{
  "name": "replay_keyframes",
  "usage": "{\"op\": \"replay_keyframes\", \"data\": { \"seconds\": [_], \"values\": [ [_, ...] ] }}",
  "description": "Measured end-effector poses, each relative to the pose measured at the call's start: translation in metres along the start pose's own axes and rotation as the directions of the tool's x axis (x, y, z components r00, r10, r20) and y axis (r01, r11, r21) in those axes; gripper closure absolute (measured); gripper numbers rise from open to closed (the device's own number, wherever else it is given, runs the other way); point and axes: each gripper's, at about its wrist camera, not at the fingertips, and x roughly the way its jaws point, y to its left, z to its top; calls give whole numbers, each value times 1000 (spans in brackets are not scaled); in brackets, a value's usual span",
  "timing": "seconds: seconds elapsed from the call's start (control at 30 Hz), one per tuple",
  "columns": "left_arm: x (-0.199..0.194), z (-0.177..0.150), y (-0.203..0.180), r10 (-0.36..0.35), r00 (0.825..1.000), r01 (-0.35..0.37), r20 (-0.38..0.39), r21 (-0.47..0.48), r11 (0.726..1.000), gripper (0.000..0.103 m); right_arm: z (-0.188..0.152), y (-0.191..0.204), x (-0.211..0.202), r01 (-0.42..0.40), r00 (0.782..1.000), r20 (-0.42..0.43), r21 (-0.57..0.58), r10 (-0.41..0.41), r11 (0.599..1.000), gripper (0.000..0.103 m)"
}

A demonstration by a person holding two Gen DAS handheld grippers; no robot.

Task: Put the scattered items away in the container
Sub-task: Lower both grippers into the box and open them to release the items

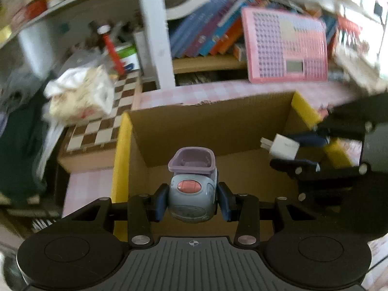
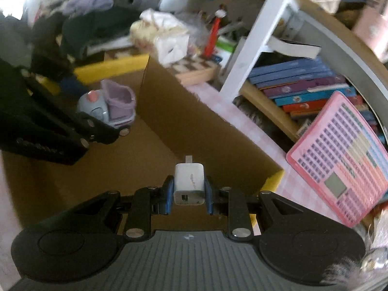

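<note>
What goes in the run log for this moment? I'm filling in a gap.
left gripper: shut on toy car | right gripper: shut on white charger | both held over open cardboard box | neither released

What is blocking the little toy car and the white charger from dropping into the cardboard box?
Nothing visible. The toy car and white charger are each held above the open cardboard box, whose bare floor lies beneath.

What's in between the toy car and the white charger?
Nothing sits between them. In the right wrist view, only bare cardboard box floor shows between the toy car, held by the left tongs, and the white charger.
</note>
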Motion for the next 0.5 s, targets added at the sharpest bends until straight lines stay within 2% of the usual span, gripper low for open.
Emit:
{"op": "replay_keyframes", "data": {
  "seconds": [0.17,0.3,0.5],
  "values": [
    [23,5,-8,35,997,-29,-69,88,996,62,5,-5,22,-4,999,-45,-76,1,997,79],
    [31,4,-9,44,994,-33,-105,103,994,61,1,-8,35,-16,997,-76,-84,10,996,79],
    [33,7,-10,52,992,-40,-111,107,993,61,5,-7,39,-39,996,-79,-113,30,993,79]
  ]
}}
